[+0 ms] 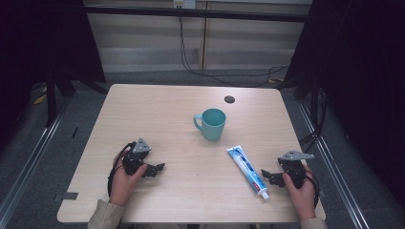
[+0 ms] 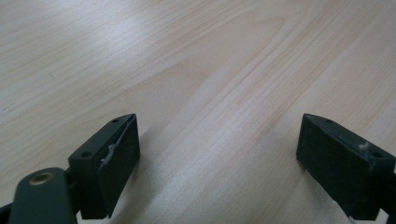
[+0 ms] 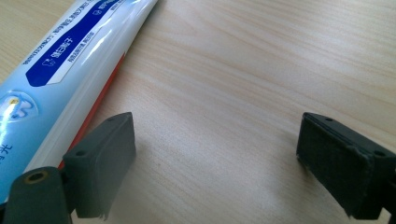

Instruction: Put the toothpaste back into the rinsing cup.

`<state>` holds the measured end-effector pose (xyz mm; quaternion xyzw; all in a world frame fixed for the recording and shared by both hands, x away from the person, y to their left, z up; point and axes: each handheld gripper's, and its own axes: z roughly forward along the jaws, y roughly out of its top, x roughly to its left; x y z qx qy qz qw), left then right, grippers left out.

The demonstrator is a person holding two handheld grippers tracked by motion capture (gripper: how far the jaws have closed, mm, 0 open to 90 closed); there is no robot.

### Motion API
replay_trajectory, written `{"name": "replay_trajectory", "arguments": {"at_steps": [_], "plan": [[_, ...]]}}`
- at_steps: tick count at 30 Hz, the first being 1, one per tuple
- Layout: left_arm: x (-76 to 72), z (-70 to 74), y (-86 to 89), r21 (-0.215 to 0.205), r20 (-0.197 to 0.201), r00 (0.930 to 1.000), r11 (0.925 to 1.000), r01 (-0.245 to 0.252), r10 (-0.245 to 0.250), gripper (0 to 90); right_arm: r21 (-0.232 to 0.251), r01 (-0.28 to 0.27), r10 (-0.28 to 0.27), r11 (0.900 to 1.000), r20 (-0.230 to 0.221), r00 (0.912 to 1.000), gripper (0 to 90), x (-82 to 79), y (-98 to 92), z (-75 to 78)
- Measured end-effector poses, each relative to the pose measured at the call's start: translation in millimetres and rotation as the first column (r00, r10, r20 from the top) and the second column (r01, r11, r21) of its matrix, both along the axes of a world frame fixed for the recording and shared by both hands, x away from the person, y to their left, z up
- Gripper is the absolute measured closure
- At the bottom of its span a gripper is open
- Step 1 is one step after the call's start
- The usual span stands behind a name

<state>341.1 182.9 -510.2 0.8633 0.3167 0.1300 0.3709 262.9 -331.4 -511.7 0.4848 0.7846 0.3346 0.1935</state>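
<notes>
At the left of the table (image 1: 157, 102) you held the left gripper (image 1: 154, 170) low over bare wood, its jaws spread wide with nothing between them, well apart from everything else. Further right, toward the middle and the far side, a teal mug (image 1: 213, 123) stood upright with its handle turned to the left, and nearer you the toothpaste tube (image 1: 246, 170) lay flat on a slant, its white cap at your end. At the right you held the right gripper (image 1: 268, 177) just beside that cap end, jaws wide apart and gripping nothing, the tube lying outside one jaw rather than between them.
</notes>
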Motion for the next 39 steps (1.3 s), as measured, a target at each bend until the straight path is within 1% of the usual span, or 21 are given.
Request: {"name": "replay_trajectory", "arguments": {"at_steps": [15,16,17,19,22,24,26,27,28,29,30,31,33,34,35,37,39], "plan": [[-0.3,0.0,0.2,0.001,-0.001,1.0000,1.0000,0.000,0.000,13.3,0.001,0.000,0.000,1.000,-0.003,1.0000,11.3,0.9,0.4,0.3],[-0.3,-0.1,0.2,-0.001,-0.001,1.0000,1.0000,0.001,-0.001,13.3,-0.007,-0.004,0.004,1.000,-0.018,0.9998,11.5,2.4,0.8,1.8],[-0.3,-0.1,0.2,-0.001,-0.001,1.0000,1.0000,0.001,-0.001,13.3,-0.007,-0.004,0.004,1.000,-0.018,0.9998,11.5,2.4,0.8,1.8],[-0.3,0.1,0.2,0.001,-0.002,1.0000,1.0000,0.001,-0.001,13.3,-0.020,-0.010,0.009,1.000,-0.041,0.9991,12.1,4.9,1.5,4.2],[-0.6,-0.1,0.0,-0.003,-0.004,1.0000,1.0000,-0.001,0.001,13.3,-0.033,-0.021,0.018,0.999,-0.088,0.9959,13.0,9.5,4.7,8.7],[-0.6,-0.1,0.0,-0.003,-0.003,1.0000,1.0000,0.000,0.000,13.3,-0.036,-0.044,0.040,0.998,-0.119,0.9921,13.0,13.0,7.3,11.4],[-0.7,-0.1,0.0,-0.003,-0.003,1.0000,1.0000,0.000,0.000,13.3,-0.057,-0.053,0.044,0.997,-0.156,0.9868,13.5,15.9,10.7,15.0],[-0.7,-0.1,0.1,-0.003,-0.003,1.0000,1.0000,0.000,0.000,13.3,-0.061,-0.056,0.045,0.997,-0.167,0.9849,13.6,17.2,11.7,16.2],[-0.8,-0.1,0.0,-0.003,-0.003,1.0000,1.0000,-0.001,0.001,13.3,-0.056,-0.060,0.049,0.997,-0.186,0.9813,13.9,19.3,13.5,18.6],[-0.8,-0.1,0.1,-0.003,-0.003,1.0000,1.0000,-0.001,0.001,13.2,-0.065,-0.075,0.061,0.995,-0.200,0.9780,14.3,22.7,15.1,22.8],[-0.8,-0.1,0.0,-0.003,-0.003,1.0000,1.0000,-0.001,0.001,13.3,-0.073,-0.084,0.068,0.994,-0.201,0.9773,14.4,24.5,16.0,25.1],[-0.8,-0.1,0.0,-0.004,-0.003,1.0000,1.0000,0.000,0.000,13.3,-0.077,-0.089,0.071,0.993,-0.211,0.9749,14.7,26.2,16.9,28.0],[-0.9,-0.1,0.1,-0.004,-0.003,1.0000,1.0000,-0.001,0.001,13.3,-0.075,-0.099,0.081,0.992,-0.216,0.9731,17.2,28.8,19.1,34.1],[-0.9,-0.1,0.1,-0.004,-0.003,1.0000,1.0000,-0.001,0.001,13.3,-0.077,-0.109,0.090,0.991,-0.216,0.9723,17.2,30.4,19.9,36.8],[-0.9,-0.1,0.1,-0.004,-0.002,1.0000,1.0000,0.000,0.000,13.3,-0.078,-0.109,0.089,0.991,-0.227,0.9697,17.3,31.6,21.3,39.8],[-0.9,-0.1,0.1,-0.004,-0.002,1.0000,1.0000,0.000,0.000,13.3,-0.088,-0.125,0.102,0.988,-0.229,0.9681,17.2,34.4,24.0,44.5],[-0.9,-0.1,0.1,-0.003,-0.003,1.0000,1.0000,0.000,0.000,13.3,-0.088,-0.128,0.105,0.988,-0.234,0.9667,17.2,35.4,25.8,46.9]]}}
